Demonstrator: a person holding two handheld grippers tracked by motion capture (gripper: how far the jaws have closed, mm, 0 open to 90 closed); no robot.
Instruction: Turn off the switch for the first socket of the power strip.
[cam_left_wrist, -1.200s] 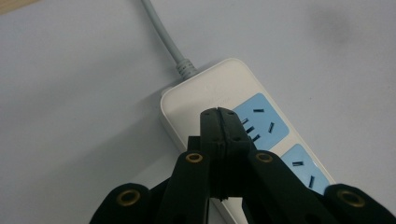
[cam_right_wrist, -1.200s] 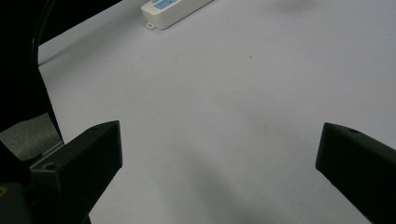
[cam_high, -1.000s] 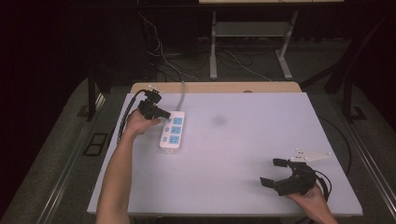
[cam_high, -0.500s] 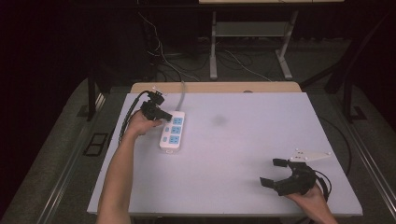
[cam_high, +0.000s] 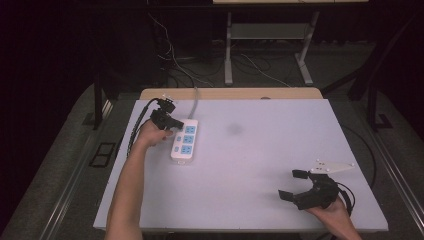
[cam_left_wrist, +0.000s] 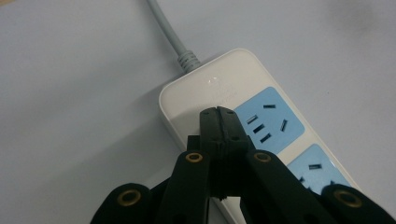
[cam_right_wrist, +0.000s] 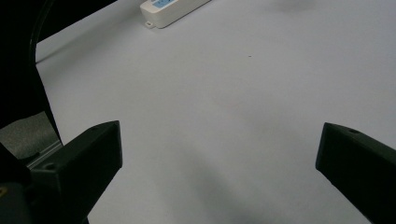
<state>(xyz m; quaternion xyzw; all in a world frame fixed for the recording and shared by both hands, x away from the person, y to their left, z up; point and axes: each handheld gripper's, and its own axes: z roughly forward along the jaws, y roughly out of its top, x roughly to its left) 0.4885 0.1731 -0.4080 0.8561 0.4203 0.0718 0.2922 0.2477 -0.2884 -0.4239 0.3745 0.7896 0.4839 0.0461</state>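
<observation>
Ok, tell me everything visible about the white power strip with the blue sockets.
The white plastic power strip lies flat at the table's far left. It is a rounded oblong with three blue socket panels, all unplugged, and a grey cord leaving its far end. The left gripper, jaws shut, has its tips at the blank end near the cord.

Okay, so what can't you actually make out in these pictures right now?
- Whether the shut left tongs touch the power strip: in the left gripper view they cover the spot beneath.
- The strip's near end: cut off by the bottom edge, behind the tongs.
- Where its grey cable leads: in the high view it drops behind the table edge.
- The sockets: too small in the high view.
</observation>
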